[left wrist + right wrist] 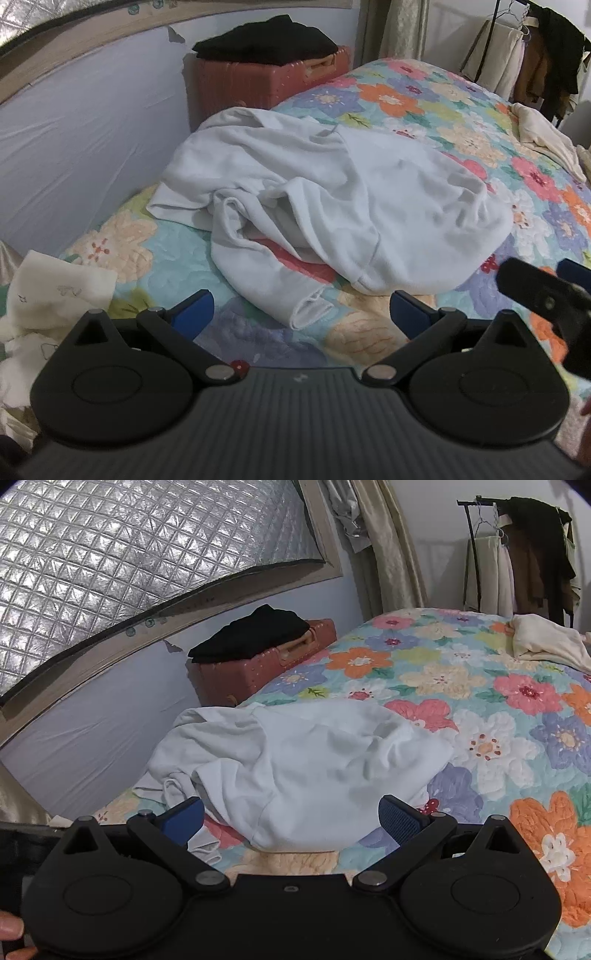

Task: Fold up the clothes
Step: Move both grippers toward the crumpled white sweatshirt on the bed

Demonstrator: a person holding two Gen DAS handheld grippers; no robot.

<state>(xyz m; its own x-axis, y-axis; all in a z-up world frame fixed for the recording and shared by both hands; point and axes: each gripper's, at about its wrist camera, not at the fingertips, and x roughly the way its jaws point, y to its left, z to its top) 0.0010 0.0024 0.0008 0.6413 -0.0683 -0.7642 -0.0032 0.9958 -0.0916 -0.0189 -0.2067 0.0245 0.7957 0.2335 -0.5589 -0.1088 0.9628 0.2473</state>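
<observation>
A crumpled white garment (332, 206) lies in a heap on the floral bedspread (461, 122), a sleeve cuff (310, 314) pointing toward me. My left gripper (301, 314) is open and empty, just short of the cuff. My right gripper (291, 819) is open and empty, its blue pads on either side of the near edge of the garment (303, 760), not touching it as far as I can tell. The right gripper also shows at the right edge of the left wrist view (546, 295).
A pink suitcase (258, 81) with a folded black garment (266, 37) on top stands against the wall at the bed's far side. A cream cloth (546, 638) lies at the far right. Printed pale cloths (48, 295) are piled at the near left. A clothes rack (517, 554) stands behind the bed.
</observation>
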